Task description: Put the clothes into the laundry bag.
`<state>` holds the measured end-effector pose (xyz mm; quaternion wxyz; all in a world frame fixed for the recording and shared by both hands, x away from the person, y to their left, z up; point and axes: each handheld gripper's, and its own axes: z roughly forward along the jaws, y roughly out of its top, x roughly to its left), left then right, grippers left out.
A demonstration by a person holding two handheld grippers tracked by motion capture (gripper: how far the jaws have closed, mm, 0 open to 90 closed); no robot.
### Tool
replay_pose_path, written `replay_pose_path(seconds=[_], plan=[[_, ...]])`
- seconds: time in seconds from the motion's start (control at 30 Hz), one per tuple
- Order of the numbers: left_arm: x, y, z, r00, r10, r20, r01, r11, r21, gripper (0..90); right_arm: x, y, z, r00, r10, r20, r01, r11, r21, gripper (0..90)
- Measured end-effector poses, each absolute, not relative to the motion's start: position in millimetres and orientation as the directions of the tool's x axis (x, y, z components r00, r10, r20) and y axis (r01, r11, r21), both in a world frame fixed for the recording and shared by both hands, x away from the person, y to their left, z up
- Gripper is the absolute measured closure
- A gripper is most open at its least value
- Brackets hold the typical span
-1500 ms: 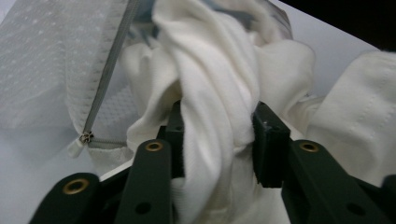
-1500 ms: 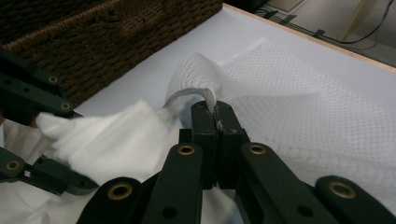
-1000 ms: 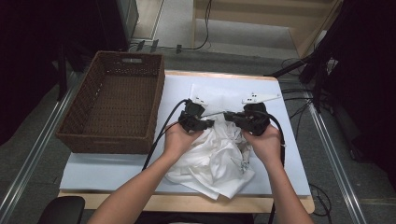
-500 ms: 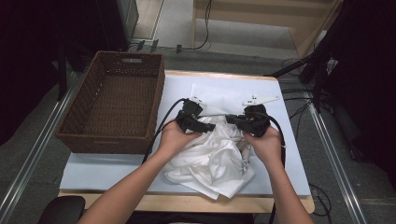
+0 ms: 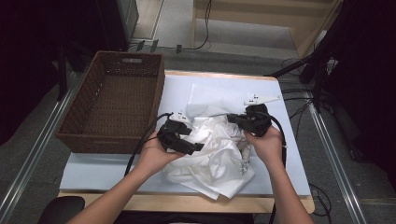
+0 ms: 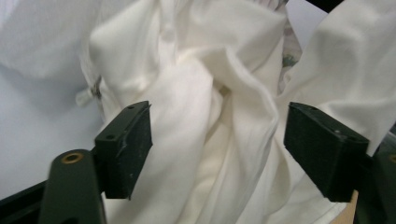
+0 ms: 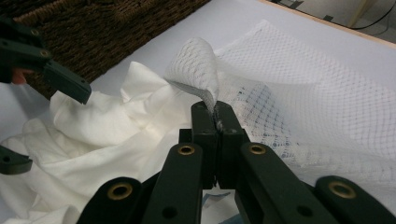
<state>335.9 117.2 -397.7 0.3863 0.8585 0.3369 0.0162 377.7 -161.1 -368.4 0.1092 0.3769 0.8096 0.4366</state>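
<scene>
- Far left on the worktop (image 5: 93,163), a brown wicker basket (image 5: 93,140) waits.
- My left claw (image 5: 198,147) has just been opening; jaws apart over the crumpled white garment (image 5: 219,158), nothing pinched. It likely let go to regrip.
- My right claw (image 7: 218,122) is clamped on the white mesh laundry bag (image 7: 299,107) edge, mid-worktop.

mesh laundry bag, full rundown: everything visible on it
The mesh bag is white open-weave netting, thin and see-through. It lies mostly flat on the pale blue table cover, beyond the crumpled white garment that overlaps its near edge. One edge is lifted and curled over, pinched between the shut jaws of the right gripper. Whether it has a zip cannot be told.
</scene>
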Motion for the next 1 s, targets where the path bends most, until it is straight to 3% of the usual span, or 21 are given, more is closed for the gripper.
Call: replay_pose_path(seconds=[0.1,0.2,0.3,0.4,0.53,0.6,0.7,1.0], plan=[[331.4,117.1,-413.3,0.764,0.613,-0.199,0.566,-0.491,0.662,15.5,377.2,-160.2,-367.7,-0.692,0.706,0.153,0.516,0.335,0.789,90.0],[333.6,112.8,-429.7,0.758,0.611,-0.23,0.59,-0.49,0.642,15.2,377.3,-158.5,-367.5,-0.697,0.7,0.153,0.512,0.336,0.791,90.0],[334.8,105.2,-443.0,0.754,0.629,-0.187,0.582,-0.51,0.634,20.6,376.4,-155.1,-367.5,-0.705,0.694,0.15,0.507,0.345,0.79,90.0],[336.6,103.5,-451.8,0.746,0.649,-0.146,0.569,-0.51,0.645,37.7,376.1,-153.2,-367.8,-0.707,0.691,0.149,0.508,0.35,0.787,90.0],[339.8,108.5,-454.1,0.747,0.646,-0.157,0.565,-0.493,0.662,71.1,376.2,-151.1,-368.0,-0.713,0.684,0.151,0.503,0.349,0.791,90.0],[340.2,110.5,-451.3,0.749,0.638,-0.181,0.573,-0.484,0.661,78.9,375.3,-149.8,-367.3,-0.713,0.685,0.152,0.505,0.35,0.789,90.0],[342.1,116.0,-436.6,0.749,0.624,-0.224,0.582,-0.457,0.672,80.8,375.2,-148.1,-367.3,-0.717,0.682,0.143,0.499,0.36,0.788,90.0],[335.9,92.5,-379.1,0.812,0.556,-0.178,0.476,-0.454,0.753,81.1,370.6,-141.1,-359.2,-0.725,0.674,0.142,0.481,0.349,0.804,90.0]])
